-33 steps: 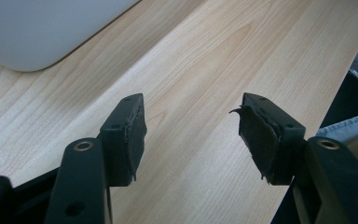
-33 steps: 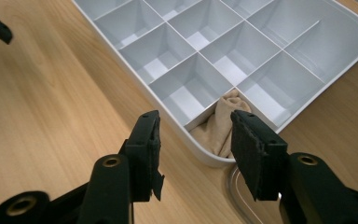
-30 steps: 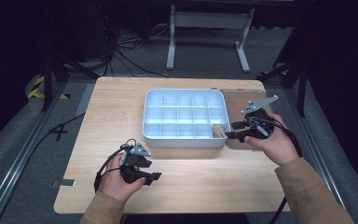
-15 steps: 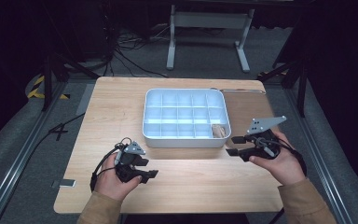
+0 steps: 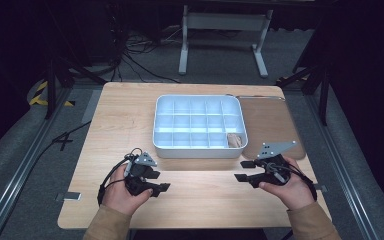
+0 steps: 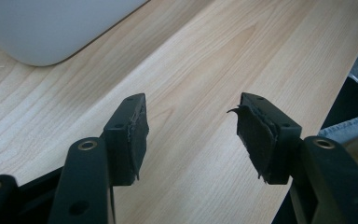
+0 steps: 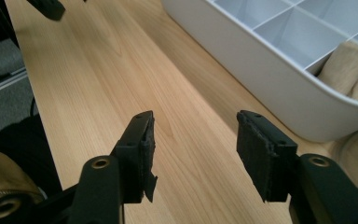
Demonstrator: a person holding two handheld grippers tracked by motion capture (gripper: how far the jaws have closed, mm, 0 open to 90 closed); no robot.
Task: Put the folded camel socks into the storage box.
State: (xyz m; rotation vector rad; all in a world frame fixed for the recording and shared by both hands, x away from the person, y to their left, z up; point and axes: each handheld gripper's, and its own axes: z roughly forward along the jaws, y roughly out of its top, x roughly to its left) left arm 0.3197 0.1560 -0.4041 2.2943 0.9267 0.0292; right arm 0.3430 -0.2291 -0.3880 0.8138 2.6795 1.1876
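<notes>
Your right gripper has left the white compartment tray and come near, jaws just opening, empty; the beige cloth sits placed. Left gripper gapes empty.

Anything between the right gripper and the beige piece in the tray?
Yes: the tray's near wall. The beige piece lies in a compartment by the tray's near right corner, behind that wall. The right gripper, jaws open and empty after just opening, sits low over bare table; it would have to go over the rim.
</notes>
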